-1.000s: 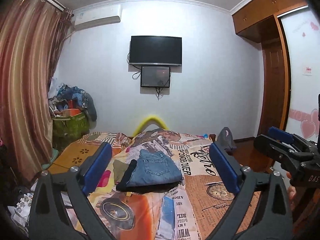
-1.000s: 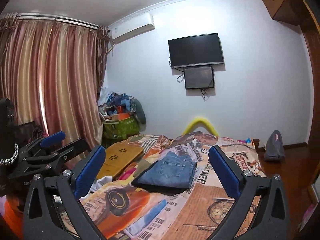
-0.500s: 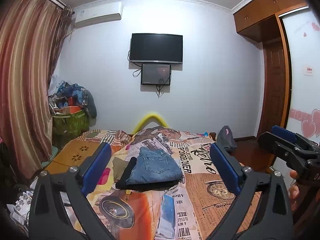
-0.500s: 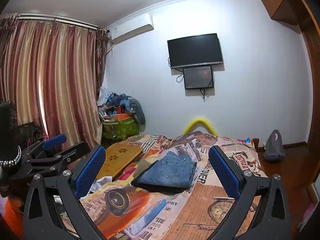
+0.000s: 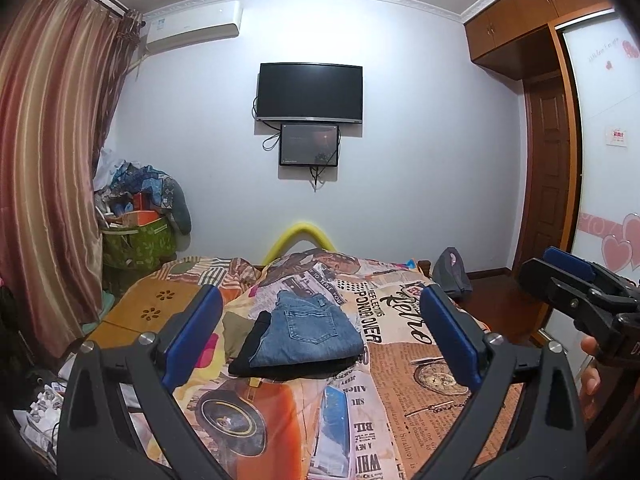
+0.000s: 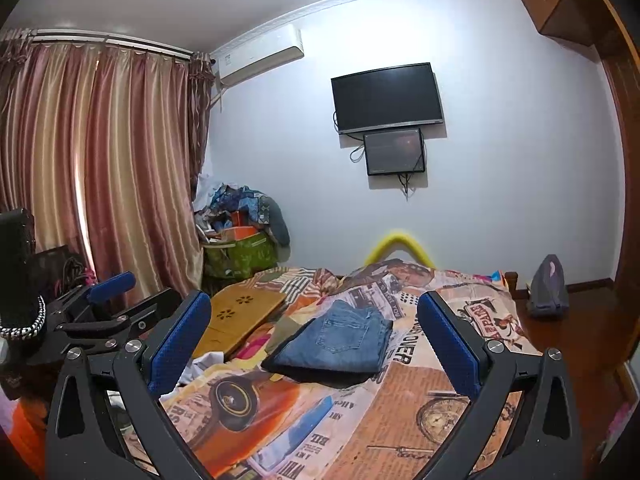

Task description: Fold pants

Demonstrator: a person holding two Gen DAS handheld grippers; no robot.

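Note:
Blue jeans lie folded in a neat stack on top of a dark folded garment, in the middle of the bed's printed cover. The jeans also show in the right wrist view. My left gripper is open and empty, held back from and above the stack. My right gripper is open and empty, likewise back from the stack. The right gripper shows at the right edge of the left wrist view; the left gripper shows at the left of the right wrist view.
A wooden lap desk lies on the bed's left side. A green bag piled with clothes stands by the curtain. A grey bag sits at the bed's far right corner. A TV hangs on the far wall.
Both grippers have drawn back and risen slightly from the bed; the jeans stack looks a little farther and has not moved. Both stay open.

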